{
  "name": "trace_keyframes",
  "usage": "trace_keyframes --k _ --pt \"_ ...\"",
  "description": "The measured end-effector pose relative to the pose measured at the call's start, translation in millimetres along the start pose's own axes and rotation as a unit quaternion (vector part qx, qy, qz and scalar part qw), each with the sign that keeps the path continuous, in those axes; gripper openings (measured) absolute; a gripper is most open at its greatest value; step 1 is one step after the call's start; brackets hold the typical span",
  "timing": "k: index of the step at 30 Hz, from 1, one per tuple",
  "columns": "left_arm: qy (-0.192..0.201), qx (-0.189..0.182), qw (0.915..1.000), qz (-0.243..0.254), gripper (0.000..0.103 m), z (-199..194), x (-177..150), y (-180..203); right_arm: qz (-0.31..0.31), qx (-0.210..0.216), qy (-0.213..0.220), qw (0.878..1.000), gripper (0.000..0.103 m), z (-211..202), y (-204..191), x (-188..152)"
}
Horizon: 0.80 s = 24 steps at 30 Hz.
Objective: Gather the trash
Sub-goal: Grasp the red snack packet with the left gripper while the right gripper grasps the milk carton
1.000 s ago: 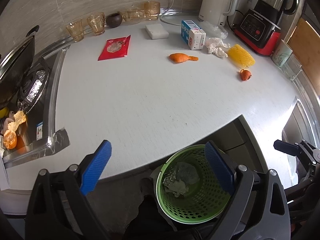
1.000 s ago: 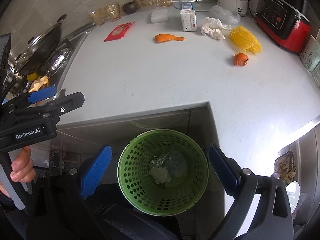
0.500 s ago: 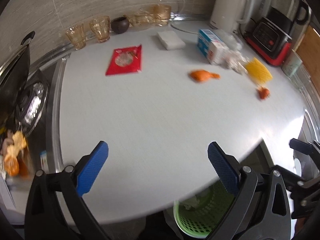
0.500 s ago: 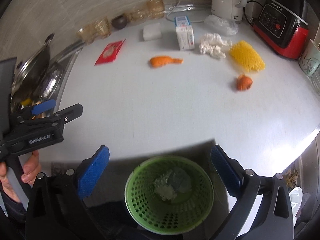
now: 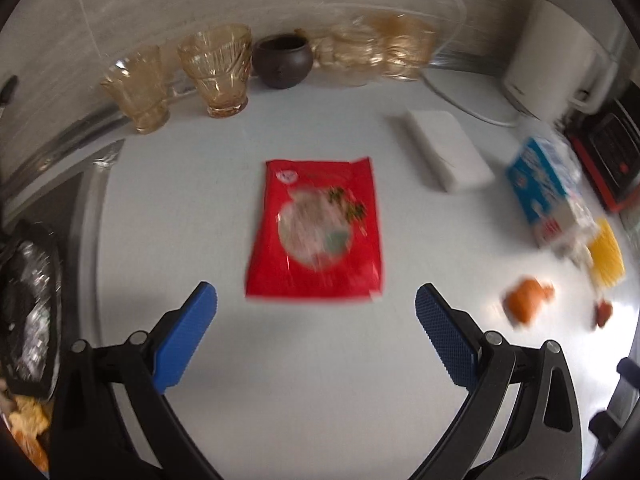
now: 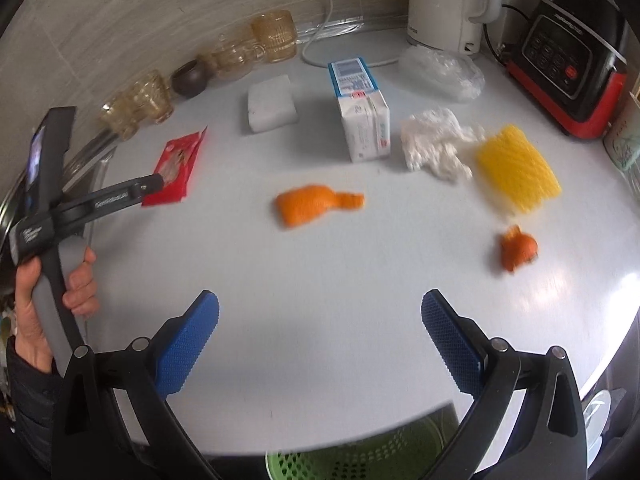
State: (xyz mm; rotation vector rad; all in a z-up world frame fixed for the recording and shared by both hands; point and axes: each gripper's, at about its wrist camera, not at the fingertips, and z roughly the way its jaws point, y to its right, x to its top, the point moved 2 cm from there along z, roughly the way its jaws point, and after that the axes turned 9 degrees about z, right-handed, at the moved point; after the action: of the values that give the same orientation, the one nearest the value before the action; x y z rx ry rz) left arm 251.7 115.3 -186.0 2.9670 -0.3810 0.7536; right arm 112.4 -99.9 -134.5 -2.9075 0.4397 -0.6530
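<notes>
A red snack wrapper (image 5: 316, 232) lies flat on the white counter, just ahead of my open, empty left gripper (image 5: 316, 340); it also shows in the right wrist view (image 6: 176, 168). My right gripper (image 6: 320, 344) is open and empty above the counter. Ahead of it lie an orange peel (image 6: 312, 204), a smaller peel piece (image 6: 518, 248), a yellow foam net (image 6: 516, 168), a crumpled white tissue (image 6: 436, 144) and a milk carton (image 6: 362, 112). The green basket (image 6: 360, 456) sits below the counter edge.
Amber glasses (image 5: 216, 72) and a brown pot (image 5: 282, 60) line the back wall. A white sponge block (image 5: 444, 152), a kettle (image 6: 452, 0), a red appliance (image 6: 568, 60) and a plastic bag (image 6: 440, 72) stand at the back. The stove (image 5: 28, 300) is at the left.
Both grippers have moved forward over the counter, away from the basket. The left one now faces the red wrapper closely; the right one faces the orange peel.
</notes>
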Motion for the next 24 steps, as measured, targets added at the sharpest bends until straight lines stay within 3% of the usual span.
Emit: trace_keyframes --k 10,13,17,19,21,24 --pt "-0.034 -0.005 0.9994 -0.009 0.095 55 33 -2 0.002 -0.004 0.006 1.000 0.101 25 -16 38" --pt "-0.036 -0.005 0.9993 -0.014 0.090 61 36 -1 0.002 -0.012 0.009 1.000 0.101 29 -16 46" --pt "-0.039 0.013 0.9991 0.006 0.072 61 41 4 0.004 -0.020 0.015 1.000 0.101 29 -12 54" --pt "-0.036 -0.001 0.9994 0.000 0.061 58 43 2 0.001 -0.029 0.020 0.999 0.101 29 -10 59" --pt "-0.032 -0.016 0.9993 -0.008 0.042 55 45 0 -0.003 -0.037 0.026 0.999 0.101 30 -7 66" --pt "-0.022 -0.023 0.9995 -0.005 0.023 49 45 -3 -0.005 -0.042 0.038 0.998 0.101 32 -3 82"
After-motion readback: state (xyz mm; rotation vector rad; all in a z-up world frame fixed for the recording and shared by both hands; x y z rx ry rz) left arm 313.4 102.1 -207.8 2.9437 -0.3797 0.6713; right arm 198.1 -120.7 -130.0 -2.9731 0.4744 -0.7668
